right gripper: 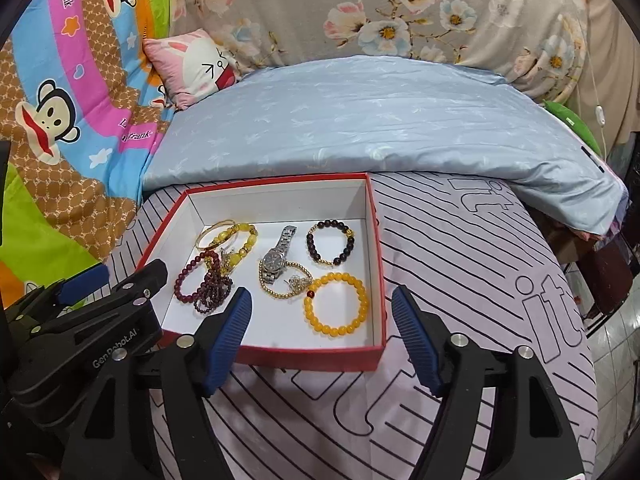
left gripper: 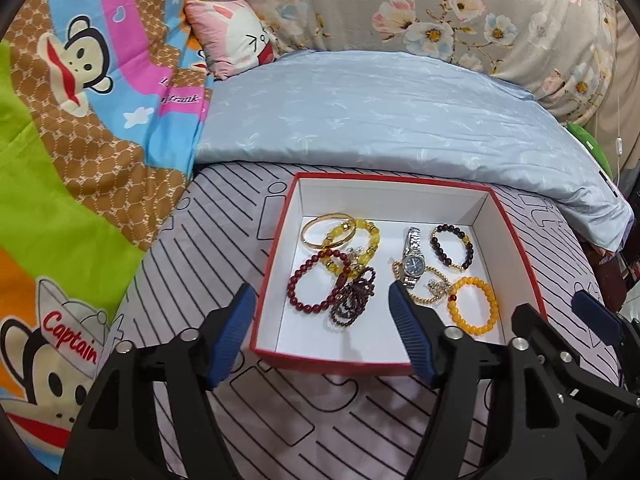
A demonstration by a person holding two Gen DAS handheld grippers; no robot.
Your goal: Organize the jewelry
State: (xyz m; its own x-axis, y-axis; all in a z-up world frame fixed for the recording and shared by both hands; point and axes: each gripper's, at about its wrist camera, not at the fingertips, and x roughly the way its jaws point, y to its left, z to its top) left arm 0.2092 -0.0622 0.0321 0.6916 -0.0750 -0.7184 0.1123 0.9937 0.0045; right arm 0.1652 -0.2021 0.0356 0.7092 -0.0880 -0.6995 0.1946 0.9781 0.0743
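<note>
A red box [left gripper: 332, 360] with a white inside lies on the striped sheet. It holds a silver watch [left gripper: 413, 266], an orange bead bracelet [left gripper: 472, 280], a dark red bead bracelet [left gripper: 296, 280], a gold bangle [left gripper: 316, 222] and several other bracelets. My left gripper [left gripper: 320, 292] hangs open over the box's front left part with nothing between its pads. My right gripper [right gripper: 322, 294] is open too, hovering above the front right corner of the box [right gripper: 312, 358], near the orange bracelet [right gripper: 336, 276] and the watch [right gripper: 275, 258]. Each gripper shows at the edge of the other's view.
A pale blue quilt [left gripper: 380, 112] lies folded just behind the box. A cartoon monkey blanket [left gripper: 80, 160] covers the left side, with a small pink pillow [left gripper: 236, 36] and a floral cover [left gripper: 440, 8] further back. The bed's edge drops off at the right [right gripper: 600, 320].
</note>
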